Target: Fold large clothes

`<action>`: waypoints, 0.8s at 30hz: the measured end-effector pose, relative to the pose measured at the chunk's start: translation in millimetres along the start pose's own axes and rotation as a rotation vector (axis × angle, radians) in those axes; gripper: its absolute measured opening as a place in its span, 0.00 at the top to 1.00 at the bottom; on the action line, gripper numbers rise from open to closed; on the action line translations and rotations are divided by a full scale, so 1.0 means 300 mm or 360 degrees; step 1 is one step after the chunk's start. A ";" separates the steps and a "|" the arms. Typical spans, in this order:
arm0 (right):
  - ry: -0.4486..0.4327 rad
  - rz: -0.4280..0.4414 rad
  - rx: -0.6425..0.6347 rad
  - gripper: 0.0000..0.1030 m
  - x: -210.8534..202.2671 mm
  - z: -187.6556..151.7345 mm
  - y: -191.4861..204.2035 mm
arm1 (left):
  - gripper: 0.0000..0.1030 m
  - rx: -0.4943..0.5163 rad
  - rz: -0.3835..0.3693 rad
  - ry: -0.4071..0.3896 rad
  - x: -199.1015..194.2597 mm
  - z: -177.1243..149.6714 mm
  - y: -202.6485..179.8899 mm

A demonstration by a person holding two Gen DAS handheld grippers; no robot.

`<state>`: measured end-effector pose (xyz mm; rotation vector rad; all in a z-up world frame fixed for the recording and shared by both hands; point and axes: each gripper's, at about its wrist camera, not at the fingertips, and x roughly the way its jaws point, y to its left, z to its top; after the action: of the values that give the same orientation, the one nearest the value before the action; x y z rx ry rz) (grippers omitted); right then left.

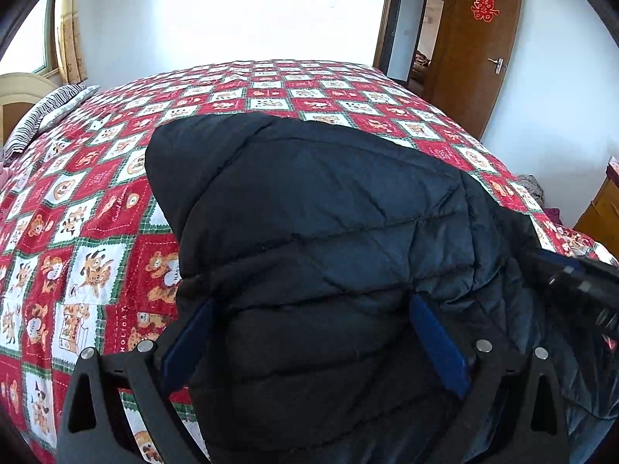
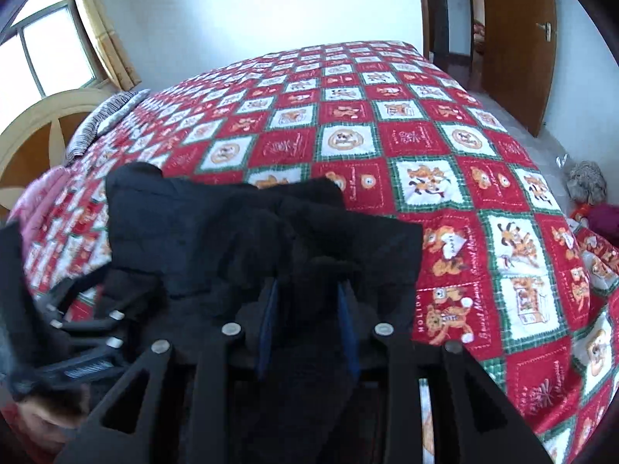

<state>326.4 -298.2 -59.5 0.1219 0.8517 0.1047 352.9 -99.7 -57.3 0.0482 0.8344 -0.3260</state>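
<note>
Black quilted jacket [image 1: 329,232], one; two claws [image 1: 309,348] straddle it

A bed [image 2: 425,147] with a red checked cover fills the middle of the frame. White walls [image 1: 232,11] behind are bright. A window [image 2: 46,54] with a curtain [image 2: 104,38] is upper left, a brown door [image 1: 479,46] upper right.

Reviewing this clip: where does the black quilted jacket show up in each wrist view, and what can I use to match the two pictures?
Left wrist: the black quilted jacket fills the centre and lower frame, lying on the red patterned quilt.
Right wrist: the jacket sits lower centre-left, bunched.
Shared landmark: the brown door at upper right in both views.
</note>
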 end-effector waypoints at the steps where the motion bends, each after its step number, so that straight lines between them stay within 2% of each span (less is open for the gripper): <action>1: -0.0004 -0.0012 -0.0006 0.66 0.007 -0.007 0.000 | 0.03 0.0009 0.0011 -0.0001 0.002 0.002 -0.005; 7: -0.0041 -0.0031 0.0013 0.66 0.057 -0.046 -0.016 | 0.03 0.0049 0.0078 -0.0015 0.015 0.002 -0.029; 9: -0.0052 0.0013 0.0069 0.66 0.064 -0.051 -0.037 | 0.03 0.0048 0.0085 -0.0004 0.021 0.005 -0.030; 13: -0.0071 0.0029 0.0094 0.67 0.051 -0.062 -0.041 | 0.03 0.0014 0.0014 -0.0021 -0.006 -0.004 -0.007; 15: -0.0072 0.0003 0.0085 0.67 0.041 -0.068 -0.034 | 0.03 -0.0082 -0.0076 -0.0051 -0.051 -0.015 0.044; 19: -0.0083 0.0014 0.0106 0.67 0.030 -0.077 -0.047 | 0.03 -0.0466 -0.0045 -0.0161 -0.161 -0.041 0.270; 20: -0.0088 0.0023 0.0118 0.67 0.030 -0.078 -0.051 | 0.03 -0.0551 -0.0086 -0.0131 -0.155 -0.043 0.316; 22: -0.0103 0.0023 0.0123 0.66 0.028 -0.076 -0.050 | 0.03 -0.0623 -0.0202 -0.0048 -0.107 -0.043 0.331; 24: -0.0125 0.0035 0.0127 0.65 0.021 -0.077 -0.050 | 0.03 -0.0579 -0.0269 0.0008 -0.042 -0.054 0.279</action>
<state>313.7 -310.7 -81.6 0.2089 0.7764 0.0858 358.8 -14.2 -66.0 -0.3622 0.8944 -0.3283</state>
